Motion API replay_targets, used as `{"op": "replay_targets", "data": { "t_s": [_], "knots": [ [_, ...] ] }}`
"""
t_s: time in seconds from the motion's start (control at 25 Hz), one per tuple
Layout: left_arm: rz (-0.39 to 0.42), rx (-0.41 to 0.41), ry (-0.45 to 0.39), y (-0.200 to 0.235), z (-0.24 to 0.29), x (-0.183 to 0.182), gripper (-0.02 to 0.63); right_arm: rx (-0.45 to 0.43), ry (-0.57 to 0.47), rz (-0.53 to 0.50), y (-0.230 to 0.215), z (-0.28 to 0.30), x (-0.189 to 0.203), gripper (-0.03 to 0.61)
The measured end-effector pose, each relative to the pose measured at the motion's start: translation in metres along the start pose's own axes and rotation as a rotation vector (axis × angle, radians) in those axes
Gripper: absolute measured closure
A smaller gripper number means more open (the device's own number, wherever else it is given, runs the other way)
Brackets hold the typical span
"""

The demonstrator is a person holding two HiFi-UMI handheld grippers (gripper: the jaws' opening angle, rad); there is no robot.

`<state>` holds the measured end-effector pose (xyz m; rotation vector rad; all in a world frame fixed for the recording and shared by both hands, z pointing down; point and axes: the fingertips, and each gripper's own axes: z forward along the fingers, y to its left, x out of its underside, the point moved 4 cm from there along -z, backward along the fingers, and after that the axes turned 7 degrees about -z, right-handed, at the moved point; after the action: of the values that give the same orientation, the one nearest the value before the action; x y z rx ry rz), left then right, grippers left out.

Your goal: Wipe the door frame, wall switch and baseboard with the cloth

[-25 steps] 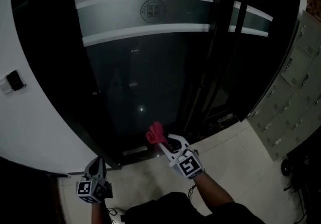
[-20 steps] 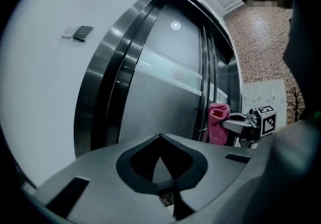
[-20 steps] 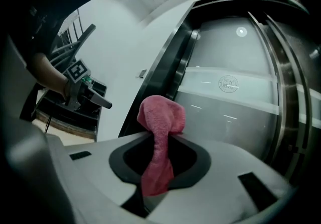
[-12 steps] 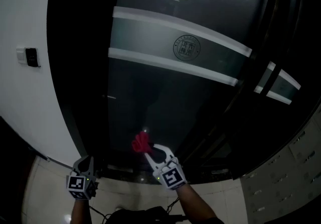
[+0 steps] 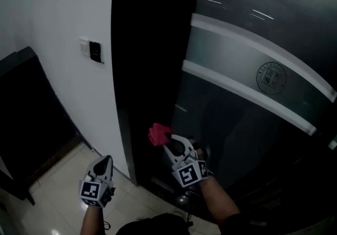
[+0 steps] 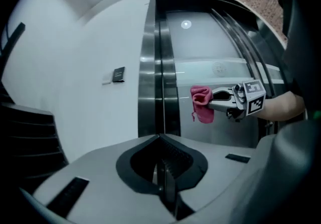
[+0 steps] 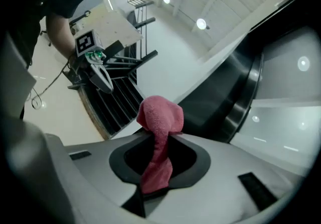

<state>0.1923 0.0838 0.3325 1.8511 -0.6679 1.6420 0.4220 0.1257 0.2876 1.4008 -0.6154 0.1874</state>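
My right gripper (image 5: 164,140) is shut on a bunched pink cloth (image 5: 158,134) and holds it up close in front of the dark door frame (image 5: 142,70); the cloth (image 7: 159,137) hangs through its jaws, and the left gripper view shows that cloth (image 6: 202,103) beside the metal frame (image 6: 158,77). My left gripper (image 5: 105,163) hangs low near the floor, jaws shut with nothing between them. A wall switch (image 5: 92,50) sits on the white wall left of the frame, and the switch (image 6: 117,74) shows again in the left gripper view. Where wall meets floor lies in dim light.
A glass door (image 5: 247,91) with frosted white stripes and a round emblem (image 5: 271,77) fills the right. A dark slatted rack (image 5: 26,118) stands at the left over pale floor tiles (image 5: 52,186). Cables trail on the floor behind me.
The view has swung left, so the door frame, white wall and switch now stand in front. My right gripper keeps the cloth raised; my left gripper stays low.
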Motion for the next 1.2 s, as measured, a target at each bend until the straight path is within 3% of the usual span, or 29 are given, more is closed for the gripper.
{"op": "replay_targets", "data": {
  "t_s": [0.12,0.32,0.44,0.56,0.64,0.76,0.96,1.2],
  "knots": [
    [-0.018,-0.201,-0.031,0.018,-0.029,-0.012,0.614,-0.022,-0.181,-0.085,-0.026,0.055,-0.017,0.505],
    [-0.062,-0.427,-0.073,0.003,-0.051,-0.01,0.614,0.018,-0.407,-0.174,-0.103,0.101,-0.047,0.505],
    [-0.126,-0.558,-0.114,-0.015,-0.064,-0.006,0.614,0.127,-0.519,-0.229,-0.155,0.115,-0.072,0.505],
    [-0.178,-0.661,-0.148,-0.025,-0.077,0.003,0.614,0.304,-0.492,-0.317,-0.195,0.125,-0.087,0.505],
    [-0.164,-0.695,-0.121,-0.031,-0.08,0.006,0.614,0.343,-0.477,-0.324,-0.206,0.131,-0.092,0.505],
    [-0.108,-0.711,-0.076,-0.035,-0.08,0.001,0.614,0.32,-0.474,-0.309,-0.2,0.145,-0.098,0.505],
    [-0.118,-0.701,-0.099,-0.029,-0.082,-0.005,0.614,0.221,-0.432,-0.35,-0.169,0.171,-0.1,0.505],
    [-0.129,-0.674,-0.071,-0.014,-0.083,0.005,0.614,0.211,-0.427,-0.381,-0.151,0.176,-0.093,0.505]
  ]
}}
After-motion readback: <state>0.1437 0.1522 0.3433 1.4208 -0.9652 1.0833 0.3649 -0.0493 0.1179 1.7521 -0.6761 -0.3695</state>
